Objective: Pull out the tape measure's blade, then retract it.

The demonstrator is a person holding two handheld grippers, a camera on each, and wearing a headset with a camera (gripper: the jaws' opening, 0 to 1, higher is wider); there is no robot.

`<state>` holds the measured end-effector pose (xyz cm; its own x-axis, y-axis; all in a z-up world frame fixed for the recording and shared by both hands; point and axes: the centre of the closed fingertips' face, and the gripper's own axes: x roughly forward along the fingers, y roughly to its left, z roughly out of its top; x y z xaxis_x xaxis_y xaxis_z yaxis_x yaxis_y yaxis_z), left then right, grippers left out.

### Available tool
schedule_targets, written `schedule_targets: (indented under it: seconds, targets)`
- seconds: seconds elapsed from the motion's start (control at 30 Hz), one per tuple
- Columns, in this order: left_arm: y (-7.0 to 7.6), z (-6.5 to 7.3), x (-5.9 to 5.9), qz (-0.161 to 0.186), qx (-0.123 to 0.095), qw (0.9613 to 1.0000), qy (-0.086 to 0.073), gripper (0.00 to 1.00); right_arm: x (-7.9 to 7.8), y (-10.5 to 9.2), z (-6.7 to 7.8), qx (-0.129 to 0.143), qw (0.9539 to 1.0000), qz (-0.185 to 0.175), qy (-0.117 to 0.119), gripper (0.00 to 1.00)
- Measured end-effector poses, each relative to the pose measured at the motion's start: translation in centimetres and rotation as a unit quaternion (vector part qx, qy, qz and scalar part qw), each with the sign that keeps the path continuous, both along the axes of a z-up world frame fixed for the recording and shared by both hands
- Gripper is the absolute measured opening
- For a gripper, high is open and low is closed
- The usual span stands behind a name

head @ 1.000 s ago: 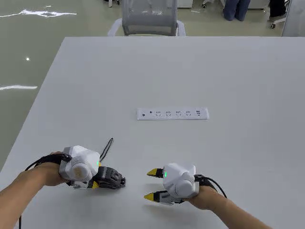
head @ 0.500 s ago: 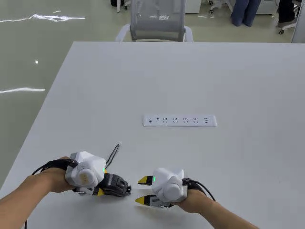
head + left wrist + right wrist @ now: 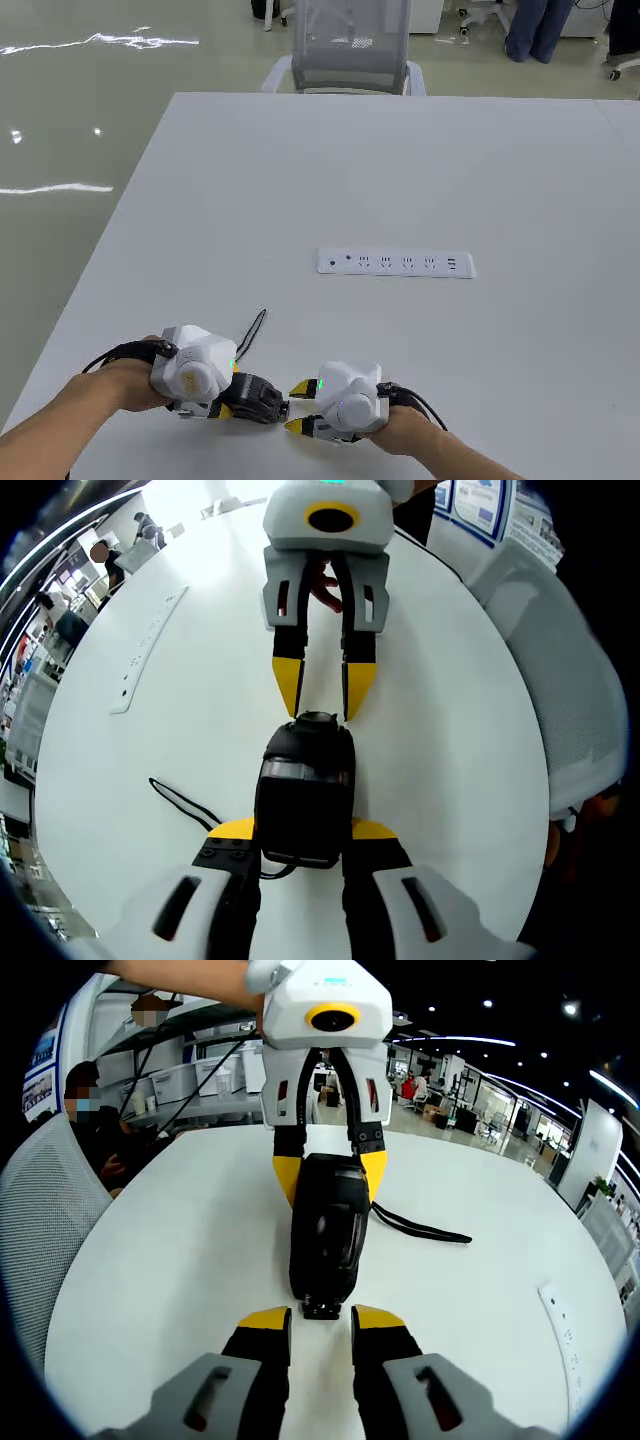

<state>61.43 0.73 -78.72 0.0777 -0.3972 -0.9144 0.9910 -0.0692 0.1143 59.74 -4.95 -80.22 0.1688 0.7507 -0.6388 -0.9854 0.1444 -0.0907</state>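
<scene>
While our left gripper (image 3: 305,830) pinches the black tape measure (image 3: 305,795) near the front edge of the table (image 3: 400,170), we see no blade drawn out. Our right gripper (image 3: 322,1320) stands spread at the case's nose, so we judge pulling and retracting both remain.

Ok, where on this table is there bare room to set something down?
Widest free patch: the table between the power strip and the chair. Also free: nearer than the strip, right of the right gripper. Crowded at the near edge: the left gripper holds the tape measure, strap trailing, right jaws at its front.
</scene>
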Motion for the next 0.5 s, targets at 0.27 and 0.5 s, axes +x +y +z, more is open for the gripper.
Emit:
schedule_targets:
  seconds: [0.27, 0.5]
  targets:
    - [1.5, 0.1, 0.3, 0.018, 0.004, 0.9998, 0.000, 0.26, 0.5, 0.6, -0.4, -0.003, 0.9999, 0.003, 0.009, 0.19]
    - [0.9, 0.2, 0.1, 0.024, -0.009, 0.9997, 0.004, 0.26, 0.5, 1.1, 0.0, -0.003, 0.9999, 0.014, 0.000, 0.19]
